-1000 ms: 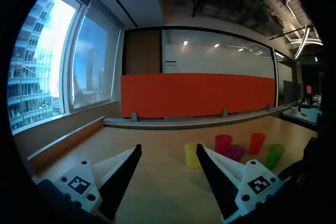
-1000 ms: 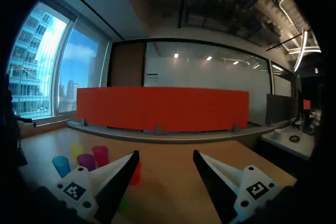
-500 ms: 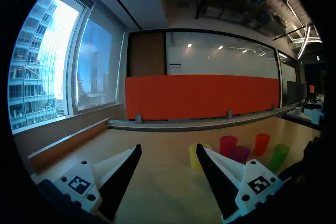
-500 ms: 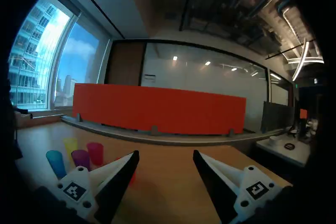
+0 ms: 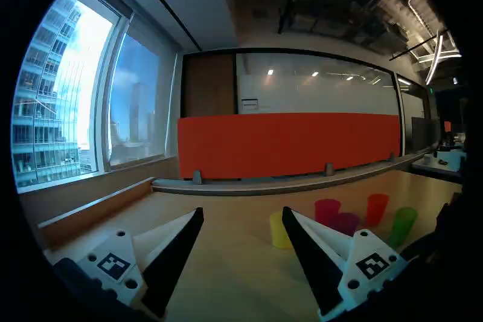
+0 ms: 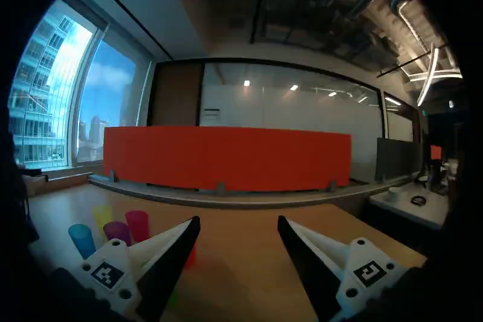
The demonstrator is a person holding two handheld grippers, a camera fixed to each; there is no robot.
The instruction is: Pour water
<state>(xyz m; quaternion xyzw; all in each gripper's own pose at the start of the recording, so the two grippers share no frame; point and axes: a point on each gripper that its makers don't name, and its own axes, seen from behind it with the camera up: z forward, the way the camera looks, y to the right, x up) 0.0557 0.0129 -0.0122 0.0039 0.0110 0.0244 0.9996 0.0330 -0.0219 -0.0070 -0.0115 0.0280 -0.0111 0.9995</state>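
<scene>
Though partly behind gripper (image 5: 241, 210), perhaps five cups (image 5: 327, 207).

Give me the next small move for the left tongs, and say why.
Probably ease the left tongs forward and slightly right, toward the yellow cup. They stand open and empty above the table, and that cup is the nearest one, just right of their gap. Which cup holds water cannot be told from here.

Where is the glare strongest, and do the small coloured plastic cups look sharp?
Left gripper view: the tall glass window is washed out by daylight; the yellow plastic cup looks soft. Right gripper view: the window glares less; the blue plastic cup sits dim, slightly blurred.
</scene>
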